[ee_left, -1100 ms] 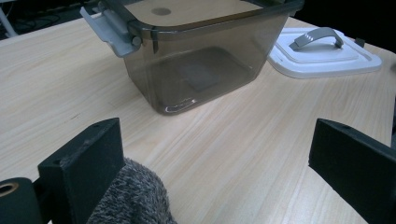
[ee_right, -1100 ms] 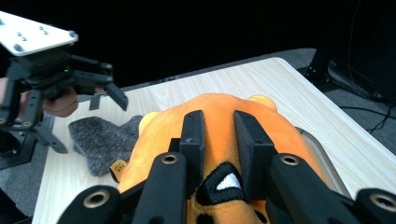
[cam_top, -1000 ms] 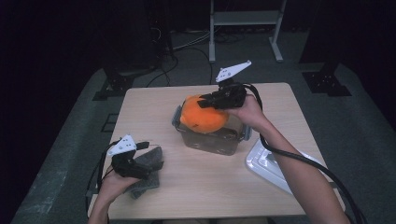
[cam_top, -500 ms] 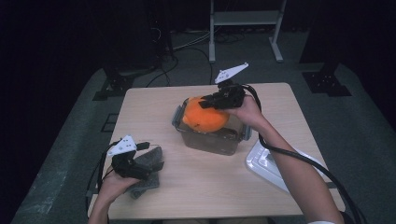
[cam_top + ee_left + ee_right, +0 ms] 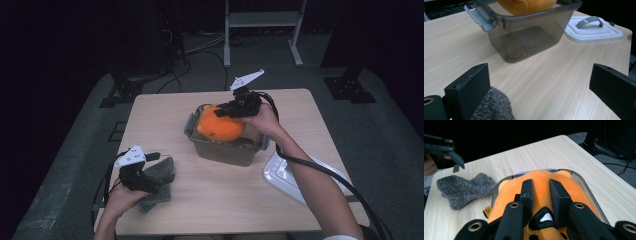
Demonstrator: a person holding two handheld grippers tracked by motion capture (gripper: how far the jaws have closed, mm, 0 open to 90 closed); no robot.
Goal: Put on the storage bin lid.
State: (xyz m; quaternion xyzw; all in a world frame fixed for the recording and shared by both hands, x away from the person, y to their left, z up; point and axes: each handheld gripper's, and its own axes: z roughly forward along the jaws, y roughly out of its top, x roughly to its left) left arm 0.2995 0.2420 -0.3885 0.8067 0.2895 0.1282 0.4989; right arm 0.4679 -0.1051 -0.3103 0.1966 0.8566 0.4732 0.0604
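An orange plush toy (image 5: 220,129) sits half inside a smoky clear plastic container (image 5: 227,154) at the table's middle. My right gripper (image 5: 226,111) comes from the right and is shut on the toy's top; in the right gripper view its jaws (image 5: 541,187) pinch a fold of the orange plush (image 5: 506,195) above the container rim (image 5: 584,182). At the near left, my left gripper (image 5: 162,168) stands open and low over a grey woolly sock (image 5: 159,194). In the left gripper view the sock (image 5: 494,107) lies against the inner side of one jaw, with the other jaw far off.
A white lid with a grey handle (image 5: 295,175) lies on the table to the container's near right. The container has grey latches (image 5: 480,16) on its ends. Cables trail from both grippers. A dark floor with stands and cables surrounds the table.
My right gripper has sunk a little with the orange toy, which now sits lower in the container. The left gripper and the sock have not moved.
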